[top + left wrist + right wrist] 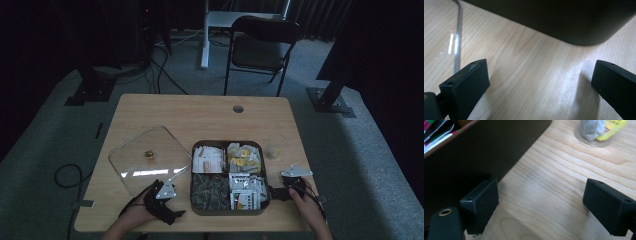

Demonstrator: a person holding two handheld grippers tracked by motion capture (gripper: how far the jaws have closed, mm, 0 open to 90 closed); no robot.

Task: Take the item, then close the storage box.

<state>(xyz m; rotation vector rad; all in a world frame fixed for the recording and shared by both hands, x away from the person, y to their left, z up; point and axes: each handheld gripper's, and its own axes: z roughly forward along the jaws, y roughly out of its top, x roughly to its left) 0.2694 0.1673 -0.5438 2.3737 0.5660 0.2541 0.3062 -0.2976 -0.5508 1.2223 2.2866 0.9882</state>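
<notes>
A dark square box (191,175) with four compartments of tea packets sits at the table's near middle. Its clear lid (135,165), with a gold knob (149,154), lies flat to the left. My left gripper (172,207) rests on the table by the box's near left corner. In the left gripper view it (540,67) is open over bare wood, facing the box wall (564,20), with the lid's edge (457,37) at the left. My right gripper (275,192) lies at the box's right side. It (540,186) is open, one jaw close to the box wall (474,152).
A small clear cup (272,150) holding a tea bag stands right of the box; it appears in the right gripper view (596,130) ahead of the jaws. The table (200,112) has a cable hole (238,108) at the back. A black chair (262,47) stands beyond it.
</notes>
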